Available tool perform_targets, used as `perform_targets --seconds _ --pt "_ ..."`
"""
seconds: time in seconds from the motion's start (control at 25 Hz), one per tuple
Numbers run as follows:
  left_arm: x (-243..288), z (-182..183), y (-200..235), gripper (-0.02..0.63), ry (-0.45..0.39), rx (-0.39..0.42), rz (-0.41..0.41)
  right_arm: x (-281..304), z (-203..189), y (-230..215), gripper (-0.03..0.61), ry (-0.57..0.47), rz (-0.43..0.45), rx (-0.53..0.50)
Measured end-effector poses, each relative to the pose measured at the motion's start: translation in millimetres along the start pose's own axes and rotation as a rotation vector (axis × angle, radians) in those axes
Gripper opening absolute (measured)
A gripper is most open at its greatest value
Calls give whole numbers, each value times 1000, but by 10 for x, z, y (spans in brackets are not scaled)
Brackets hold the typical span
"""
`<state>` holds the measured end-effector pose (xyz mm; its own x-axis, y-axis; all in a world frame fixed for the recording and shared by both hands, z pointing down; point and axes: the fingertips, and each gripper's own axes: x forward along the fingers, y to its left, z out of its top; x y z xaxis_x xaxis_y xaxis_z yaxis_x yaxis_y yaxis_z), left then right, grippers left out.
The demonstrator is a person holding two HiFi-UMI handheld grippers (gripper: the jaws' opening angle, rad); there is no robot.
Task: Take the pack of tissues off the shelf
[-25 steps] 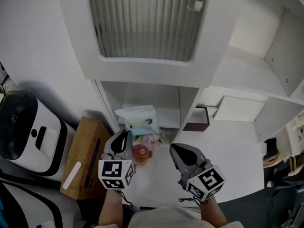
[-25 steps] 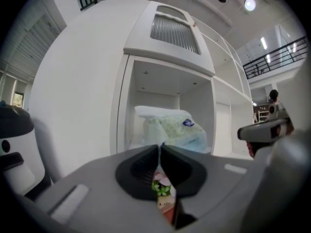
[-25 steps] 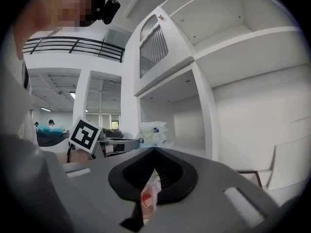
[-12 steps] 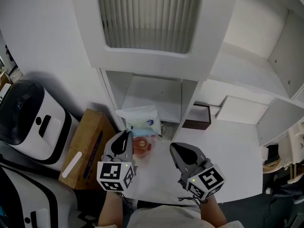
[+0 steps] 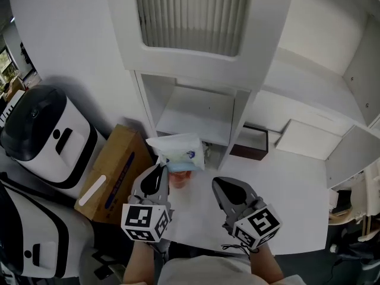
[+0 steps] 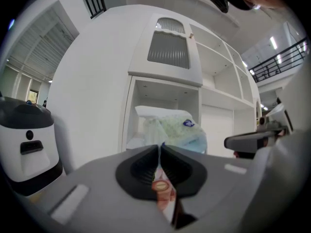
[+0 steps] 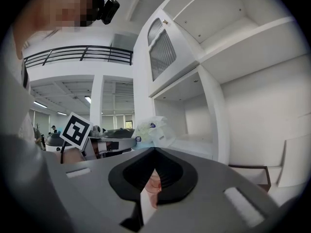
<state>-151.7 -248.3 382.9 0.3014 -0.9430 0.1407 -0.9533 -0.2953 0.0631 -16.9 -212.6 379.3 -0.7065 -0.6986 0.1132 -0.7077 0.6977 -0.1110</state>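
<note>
My left claw (image 5: pixel 159 168) is pinched shut on the thin wrapper edge of the soft white-and-blue plastic pack of tissues (image 5: pixel 178 152), which hangs at its tip just outside the white shelf (image 5: pixel 196 114). My right claw (image 5: pixel 219 184) is closed and empty, held aside so it stays out of the way.

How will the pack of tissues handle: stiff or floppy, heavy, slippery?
Probably floppy: the pack of tissues looks crumpled and baggy. Likely light, since the left claw holds it up by a pinched edge alone. The thin plastic wrapper may slip.
</note>
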Motion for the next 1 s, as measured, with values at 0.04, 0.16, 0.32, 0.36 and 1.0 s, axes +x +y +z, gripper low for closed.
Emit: perform_targets --seconds 0.04,0.16,0.32,0.36,1.0 --pt "-34 -18 -11 12 1 -1 8 -7 -14 13 0 1 10 2" --pt "-128 -72 -35 12 5 -9 30 -16 -59 38 0 8 39 7" --pt "-234 -152 -37 12 16 -20 60 -11 -128 63 0 18 68 18" --pt "-253 -168 -38 12 19 -21 66 -11 -140 66 0 18 73 21" --pt "-221 -116 -256 12 15 3 35 -165 -58 -32 0 -10 51 4"
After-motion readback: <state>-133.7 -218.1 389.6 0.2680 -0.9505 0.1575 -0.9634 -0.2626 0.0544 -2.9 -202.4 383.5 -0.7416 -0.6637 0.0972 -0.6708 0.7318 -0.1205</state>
